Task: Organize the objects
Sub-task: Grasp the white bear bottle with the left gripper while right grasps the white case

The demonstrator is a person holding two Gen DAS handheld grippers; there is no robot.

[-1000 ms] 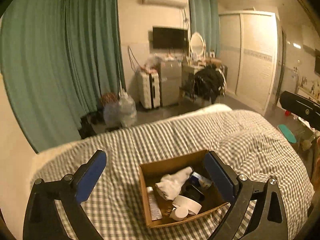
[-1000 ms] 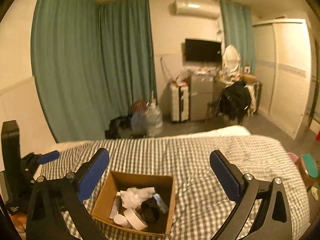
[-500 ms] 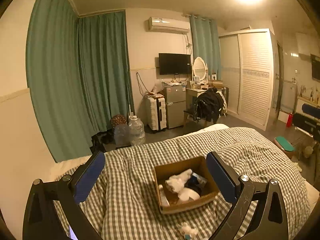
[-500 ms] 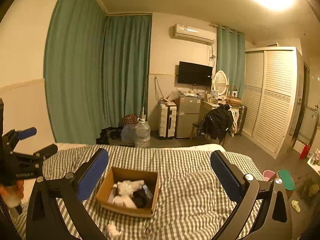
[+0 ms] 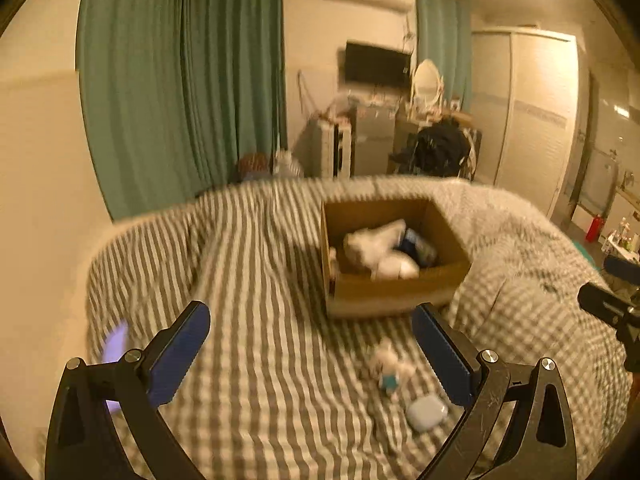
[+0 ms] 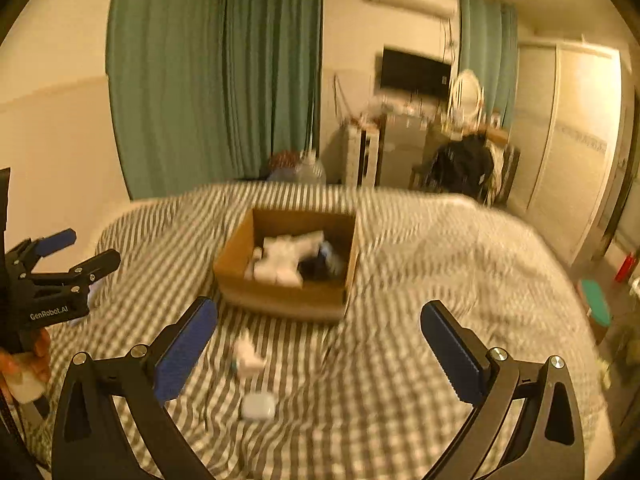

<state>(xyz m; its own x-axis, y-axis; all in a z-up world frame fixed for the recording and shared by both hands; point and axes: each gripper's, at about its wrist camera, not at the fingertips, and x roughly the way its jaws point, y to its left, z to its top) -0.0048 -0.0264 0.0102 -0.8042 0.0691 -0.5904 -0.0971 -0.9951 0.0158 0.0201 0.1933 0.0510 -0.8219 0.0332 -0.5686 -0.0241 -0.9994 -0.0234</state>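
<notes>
Right wrist view alone shows left claw (image 6: 90, 247) spread, hand (image 6: 24, 364) gripping it

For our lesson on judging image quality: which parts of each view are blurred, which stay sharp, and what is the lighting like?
Left wrist view: bedspread and cardboard box motion-smeared; the left gripper stays crisp; warm orange light, ceiling glare top right. Right wrist view: same smear on the bed; right gripper sharp; fisheye bends the curtains.

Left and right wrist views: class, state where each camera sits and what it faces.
Left wrist: on the left tongs, open, facing the box on the bed.
Right wrist: on the right tongs, open, facing the same box; a hand shows.
Shared: box, white case.
</notes>
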